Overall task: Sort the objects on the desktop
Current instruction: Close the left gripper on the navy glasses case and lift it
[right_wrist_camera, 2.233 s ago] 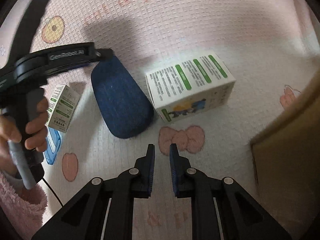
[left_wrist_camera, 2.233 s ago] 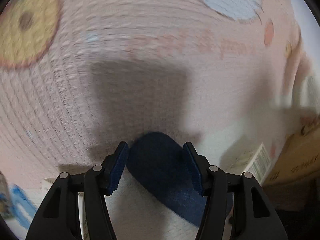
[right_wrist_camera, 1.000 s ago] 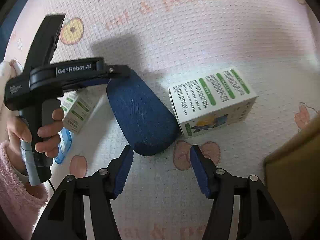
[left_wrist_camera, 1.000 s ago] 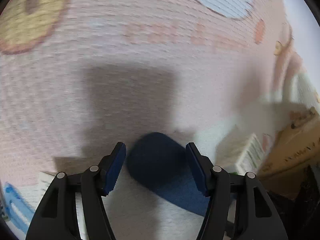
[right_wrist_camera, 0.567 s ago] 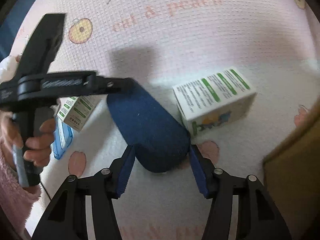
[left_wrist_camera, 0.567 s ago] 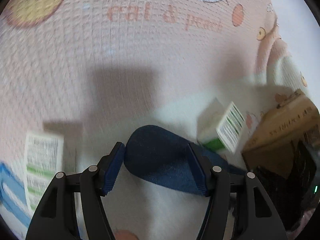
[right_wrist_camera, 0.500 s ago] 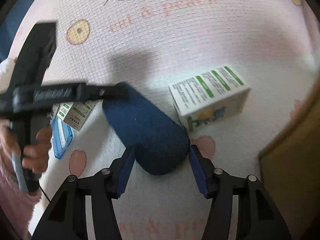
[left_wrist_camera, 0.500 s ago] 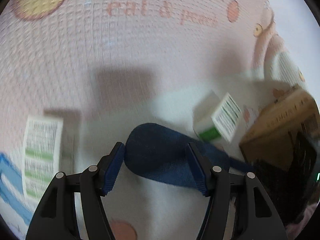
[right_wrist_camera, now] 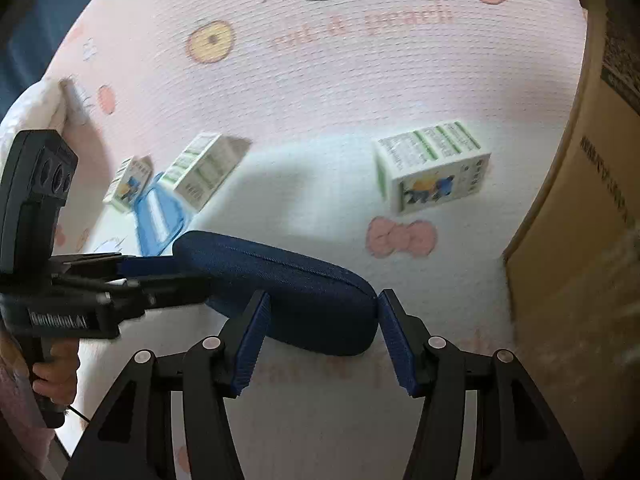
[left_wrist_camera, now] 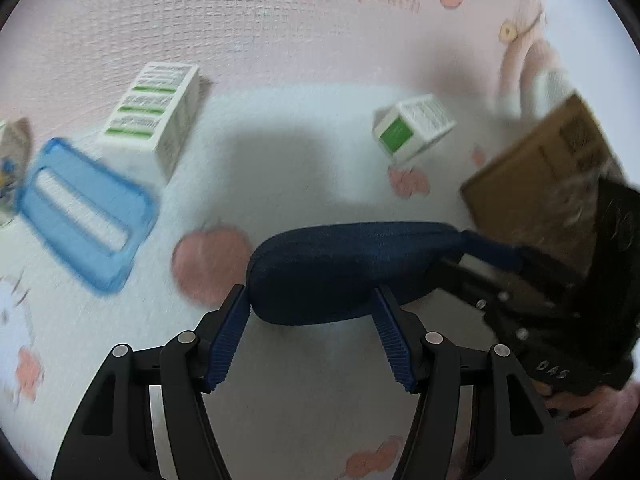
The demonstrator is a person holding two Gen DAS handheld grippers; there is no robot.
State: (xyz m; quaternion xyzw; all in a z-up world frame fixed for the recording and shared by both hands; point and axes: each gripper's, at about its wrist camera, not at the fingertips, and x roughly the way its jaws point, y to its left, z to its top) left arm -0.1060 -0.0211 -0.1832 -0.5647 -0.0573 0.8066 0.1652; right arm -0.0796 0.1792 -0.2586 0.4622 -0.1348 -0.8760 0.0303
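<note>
A dark blue fabric case is shown raised above the pink patterned mat, one end gripped by the left gripper and the other by the right gripper. In each wrist view the blue pads are seen pressed against the sides of the case end between them. The underside of the case is hidden, so contact with the mat cannot be judged.

On the mat lie a white-and-green box, a smaller white-and-green box and a blue rectangular lid; all are blurred, and their print cannot be read. A further small carton is only partly made out behind the lid. A cardboard box is cut off at the right edge. The hand on the left gripper's handle is partly hidden.
</note>
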